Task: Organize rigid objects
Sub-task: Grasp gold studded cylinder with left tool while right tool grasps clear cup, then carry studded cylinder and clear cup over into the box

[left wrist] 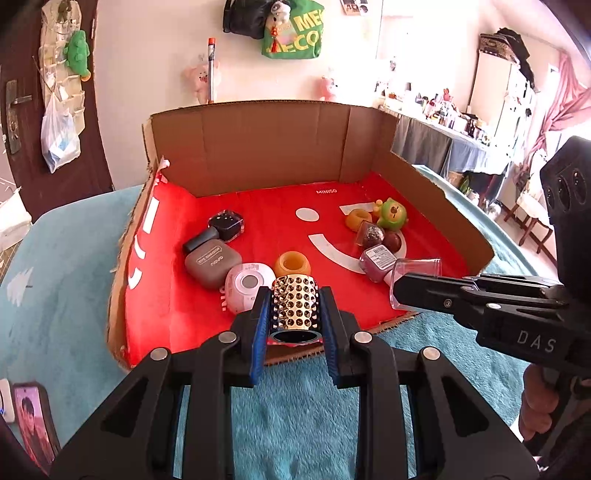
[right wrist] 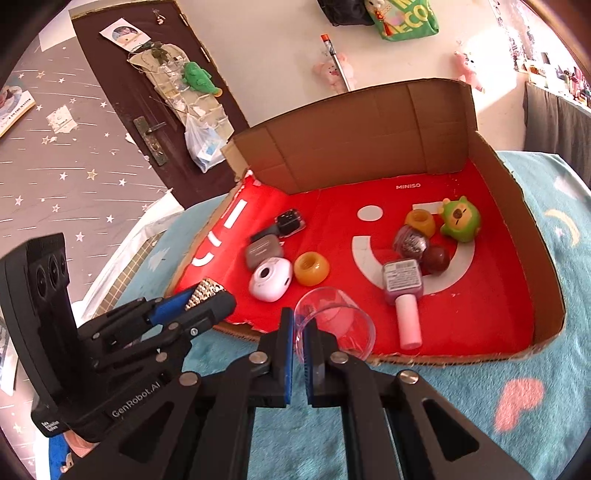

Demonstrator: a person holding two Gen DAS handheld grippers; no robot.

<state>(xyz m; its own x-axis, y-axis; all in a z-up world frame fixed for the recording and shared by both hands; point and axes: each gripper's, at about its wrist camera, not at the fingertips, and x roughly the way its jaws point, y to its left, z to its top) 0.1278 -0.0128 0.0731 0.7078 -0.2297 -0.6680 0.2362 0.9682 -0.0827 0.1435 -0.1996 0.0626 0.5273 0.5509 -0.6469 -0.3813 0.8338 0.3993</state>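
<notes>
The left gripper [left wrist: 295,314] squeezes a spiky gold tube [left wrist: 294,306] between its fingers, just over the near edge of the cardboard box [left wrist: 258,147] on the blue blanket [left wrist: 314,398]. The right gripper [right wrist: 299,343] pinches the thin rim of a clear cup [right wrist: 336,325] tight. That smooth cup could slip and drop on the pink bottle [right wrist: 402,291], or the two tools could bump, being so close.

Wall ahead: pale wall [left wrist: 155,55] before me, a green bag [left wrist: 293,33] and pink plush toys [left wrist: 201,79] hanging on it.
Door: dark brown door [right wrist: 122,110] to my left, a hanging pocket organiser [right wrist: 177,88] on it.
Left wall: grey wallpaper with stars [right wrist: 55,173].
Underfoot surface: teal fluffy blanket [left wrist: 306,398].
Right side: cluttered shelf [left wrist: 443,114], pink curtain [left wrist: 565,96], strong daylight.
</notes>
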